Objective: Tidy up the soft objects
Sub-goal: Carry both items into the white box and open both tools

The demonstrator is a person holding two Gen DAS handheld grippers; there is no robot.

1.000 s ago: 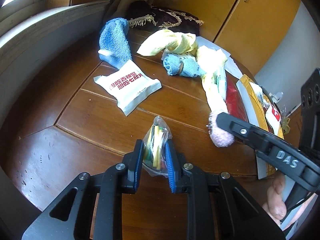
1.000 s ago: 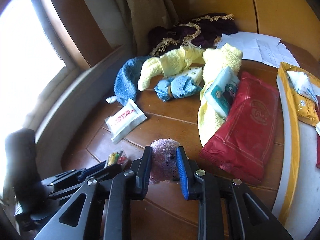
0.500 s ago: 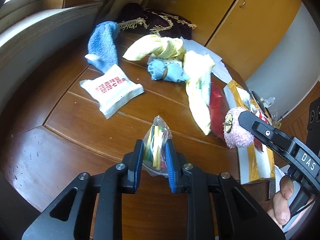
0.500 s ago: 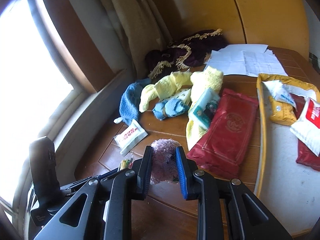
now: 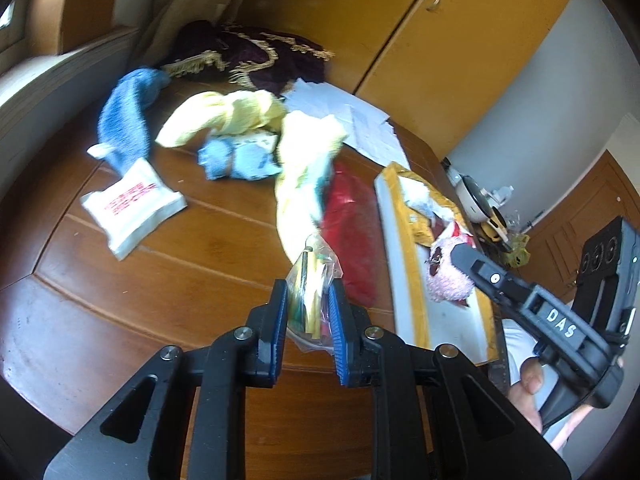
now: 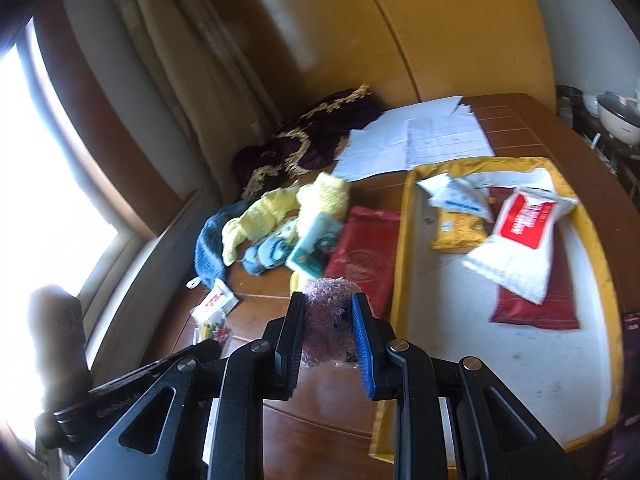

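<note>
My right tool (image 6: pixel 326 336) is squeezed shut on the fuzzy pink ball (image 6: pixel 328 320). A moment ago the ball was over the bare bench (image 5: pixel 168 288); now it is at the near edge of the yellow tray (image 6: pixel 600 280). My left tool (image 5: pixel 308 320) pinches the little bag (image 5: pixel 310 280), lifted beside that tray. I think both go in soon.

The wooden table (image 5: pixel 120 280) shines glossy; the pink toy (image 6: pixel 328 320) looks fuzzy. A crinkly clear plastic bag (image 5: pixel 312 280) glints, terry blue towel (image 5: pixel 124 120) matt, red packet (image 6: pixel 364 256) slick.
</note>
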